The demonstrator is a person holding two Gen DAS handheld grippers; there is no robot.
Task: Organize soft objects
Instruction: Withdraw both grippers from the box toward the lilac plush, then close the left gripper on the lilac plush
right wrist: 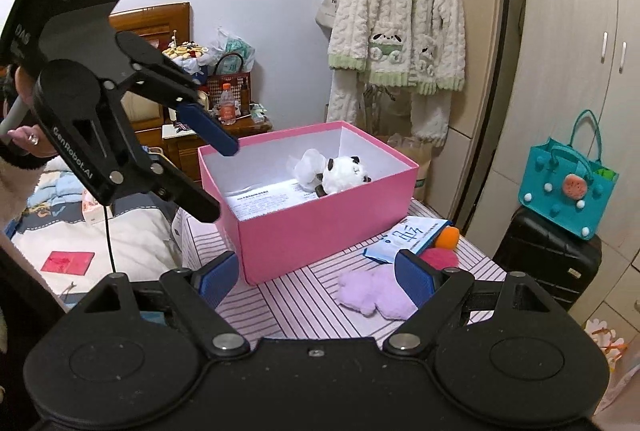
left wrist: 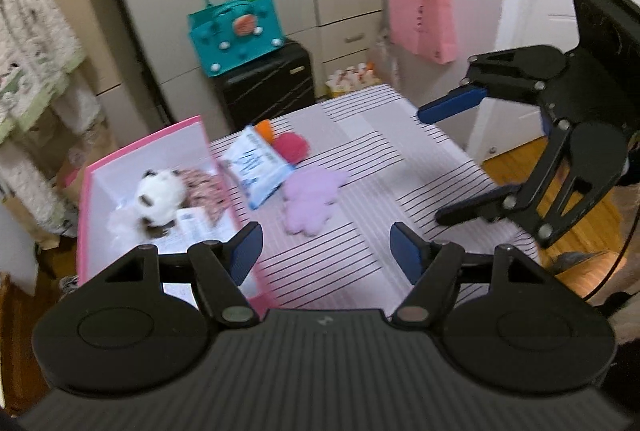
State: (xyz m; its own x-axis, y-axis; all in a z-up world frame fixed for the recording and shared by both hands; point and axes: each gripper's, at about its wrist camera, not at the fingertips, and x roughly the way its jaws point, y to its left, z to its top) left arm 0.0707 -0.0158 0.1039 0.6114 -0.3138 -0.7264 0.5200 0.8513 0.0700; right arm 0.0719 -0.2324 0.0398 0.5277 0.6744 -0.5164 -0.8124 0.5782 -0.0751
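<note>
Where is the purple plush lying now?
The purple plush lies on the striped table, outside the pink box, just in front of the red plush and blue packet.

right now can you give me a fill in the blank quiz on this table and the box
The black and white plush toy lies inside the ____ box.
The purple plush lies on the ____ tablecloth.
Both pairs of jaws are ____ and hold nothing.
The blue and white packet lies ____ the box.

Missing words: pink; striped; open; outside
</note>
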